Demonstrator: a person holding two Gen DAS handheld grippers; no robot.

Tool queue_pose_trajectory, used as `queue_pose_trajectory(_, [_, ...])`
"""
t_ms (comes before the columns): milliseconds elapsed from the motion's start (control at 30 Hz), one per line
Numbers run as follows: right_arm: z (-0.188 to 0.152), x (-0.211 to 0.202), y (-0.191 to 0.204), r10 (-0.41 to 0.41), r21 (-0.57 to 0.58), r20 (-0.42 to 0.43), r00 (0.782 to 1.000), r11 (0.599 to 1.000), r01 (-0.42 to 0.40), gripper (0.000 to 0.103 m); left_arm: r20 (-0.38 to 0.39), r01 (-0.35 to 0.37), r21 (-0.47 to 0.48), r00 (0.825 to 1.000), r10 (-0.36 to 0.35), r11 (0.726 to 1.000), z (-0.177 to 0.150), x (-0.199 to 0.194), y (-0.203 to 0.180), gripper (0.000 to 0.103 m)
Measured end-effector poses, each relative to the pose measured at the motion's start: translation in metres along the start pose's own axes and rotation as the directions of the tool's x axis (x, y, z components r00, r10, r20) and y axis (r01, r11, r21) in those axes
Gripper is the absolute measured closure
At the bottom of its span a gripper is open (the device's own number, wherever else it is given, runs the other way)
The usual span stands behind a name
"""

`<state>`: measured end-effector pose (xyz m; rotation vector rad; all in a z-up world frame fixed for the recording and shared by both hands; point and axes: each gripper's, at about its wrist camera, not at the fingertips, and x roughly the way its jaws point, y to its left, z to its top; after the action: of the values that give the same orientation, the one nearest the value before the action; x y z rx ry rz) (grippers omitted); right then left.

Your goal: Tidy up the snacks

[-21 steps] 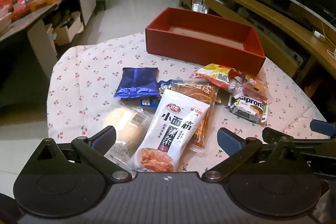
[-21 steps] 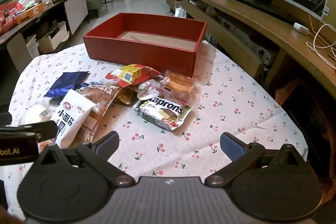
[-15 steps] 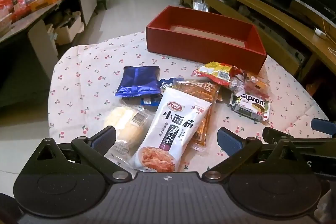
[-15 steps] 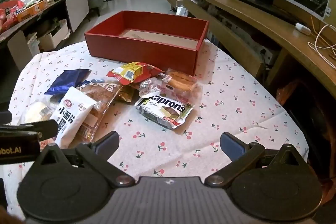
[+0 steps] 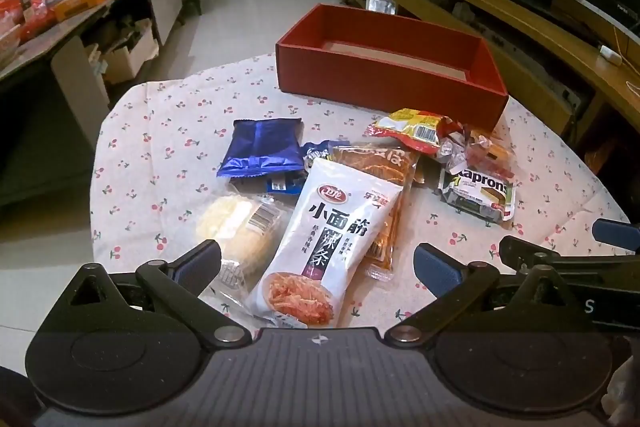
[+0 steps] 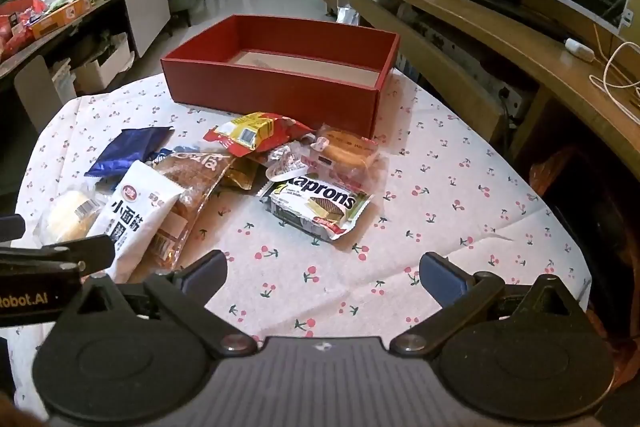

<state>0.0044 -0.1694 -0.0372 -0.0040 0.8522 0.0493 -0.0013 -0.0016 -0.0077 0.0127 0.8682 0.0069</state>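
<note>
Both tongs — left (image 5: pixel 316 263) and right (image 6: pixel 322 273) — hang wide open and empty over the tabletop (image 6: pixel 460 195), having edged closer. Snacks (image 5: pixel 332 223) lie heaped (none boxed yet) before the red box (image 5: pixel 384 83).

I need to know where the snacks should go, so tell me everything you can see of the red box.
The red rectangular cardboard box is open-topped with low matte walls and a pale brown floor. It looks empty. It stands upright and level at the far side of the cherry-print tablecloth, behind the snack pile; nothing clearly touches it.
</note>
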Motion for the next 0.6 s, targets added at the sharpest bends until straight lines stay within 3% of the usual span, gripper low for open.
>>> queue_pose_trajectory(600, [-0.0012,0.0033,0.0002,-0.001,-0.001,-0.012,1.000,1.000,0.001,0.000,-0.009,0.004,0.004,1.000,-0.004,1.000,-0.0004,0.0018,-0.0015,0.000])
